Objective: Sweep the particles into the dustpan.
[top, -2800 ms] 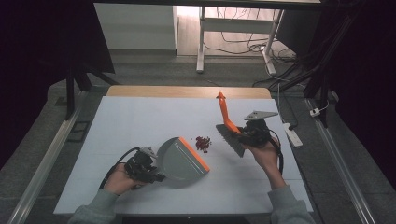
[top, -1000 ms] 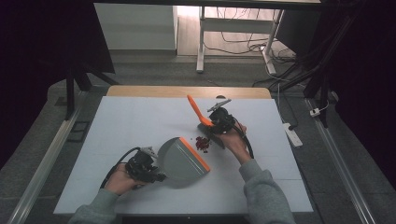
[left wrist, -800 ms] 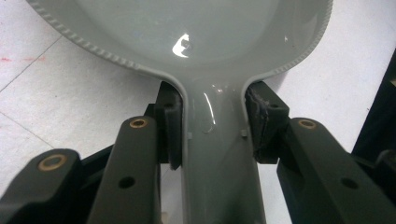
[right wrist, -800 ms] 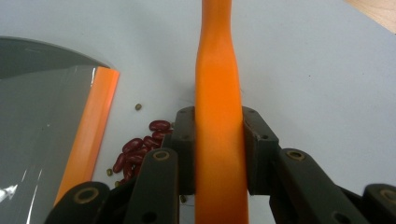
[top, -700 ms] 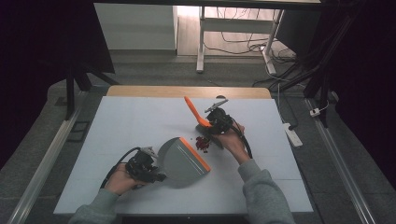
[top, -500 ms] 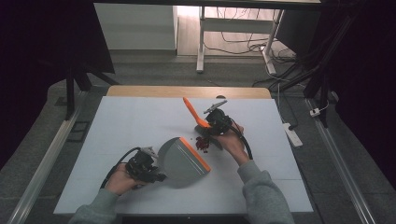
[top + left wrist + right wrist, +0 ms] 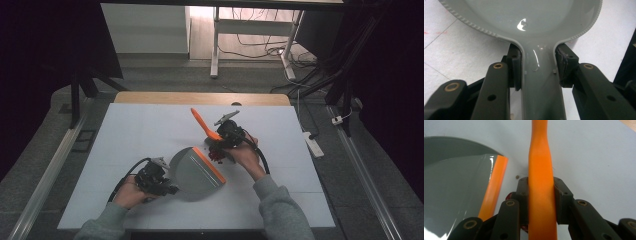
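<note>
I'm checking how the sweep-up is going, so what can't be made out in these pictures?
- Brush head: in the high view the right tongs and hand cover it; in the right gripper view the orange brush handle and the jaws hide it.
- Red bits: too small in the high view to count or identify.
- Dustpan: in the left gripper view the top edge cuts off its front lip, where the left tongs clamp its handle.
</note>
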The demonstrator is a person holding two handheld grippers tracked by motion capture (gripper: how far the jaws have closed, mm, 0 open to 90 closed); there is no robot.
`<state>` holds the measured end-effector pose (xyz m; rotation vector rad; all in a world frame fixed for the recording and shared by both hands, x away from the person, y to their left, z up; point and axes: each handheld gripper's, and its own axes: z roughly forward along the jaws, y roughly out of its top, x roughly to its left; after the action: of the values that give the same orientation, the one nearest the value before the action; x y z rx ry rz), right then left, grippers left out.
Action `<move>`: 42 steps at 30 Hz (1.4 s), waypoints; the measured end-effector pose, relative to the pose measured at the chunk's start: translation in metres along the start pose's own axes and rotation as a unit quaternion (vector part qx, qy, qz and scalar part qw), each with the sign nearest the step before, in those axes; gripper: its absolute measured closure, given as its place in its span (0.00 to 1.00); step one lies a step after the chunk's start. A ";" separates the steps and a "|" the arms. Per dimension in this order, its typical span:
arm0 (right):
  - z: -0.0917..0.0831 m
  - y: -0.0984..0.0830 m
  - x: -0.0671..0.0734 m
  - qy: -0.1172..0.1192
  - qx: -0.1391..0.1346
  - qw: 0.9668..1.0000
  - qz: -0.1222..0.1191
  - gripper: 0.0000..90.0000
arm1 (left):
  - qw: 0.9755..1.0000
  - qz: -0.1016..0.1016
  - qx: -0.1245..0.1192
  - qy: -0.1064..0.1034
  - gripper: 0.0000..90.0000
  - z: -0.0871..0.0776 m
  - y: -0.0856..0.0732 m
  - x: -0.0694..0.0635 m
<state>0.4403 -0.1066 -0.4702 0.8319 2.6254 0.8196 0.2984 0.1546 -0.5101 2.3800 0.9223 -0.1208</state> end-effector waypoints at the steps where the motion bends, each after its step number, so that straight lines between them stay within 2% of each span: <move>1: 0.000 0.000 0.001 0.002 0.000 1.000 -0.004 0.78 | 1.000 0.000 0.000 0.000 0.69 0.000 0.000 0.000; 13: 0.001 0.002 0.018 0.028 -0.001 0.999 -0.017 0.78 | 1.000 -0.001 0.000 -0.001 0.68 0.000 0.000 0.000; 28: 0.000 0.002 0.034 0.042 -0.010 0.999 -0.026 0.78 | 1.000 -0.002 0.000 -0.001 0.68 0.000 0.000 0.000; 33: -0.001 0.004 0.039 0.053 -0.020 0.998 -0.031 0.78 | 1.000 -0.002 0.000 -0.002 0.68 0.000 0.000 0.001; 36: -0.002 0.006 0.045 0.069 -0.026 0.997 -0.033 0.78 | 1.000 -0.002 0.000 -0.001 0.68 0.001 0.000 0.001; 42: -0.004 0.010 0.059 0.088 -0.029 0.994 -0.051 0.78 | 1.000 -0.002 -0.001 -0.001 0.68 0.001 0.000 0.001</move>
<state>0.3965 -0.0667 -0.4662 0.6299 2.7539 0.9769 0.2988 0.1547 -0.5109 2.3762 0.9259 -0.1236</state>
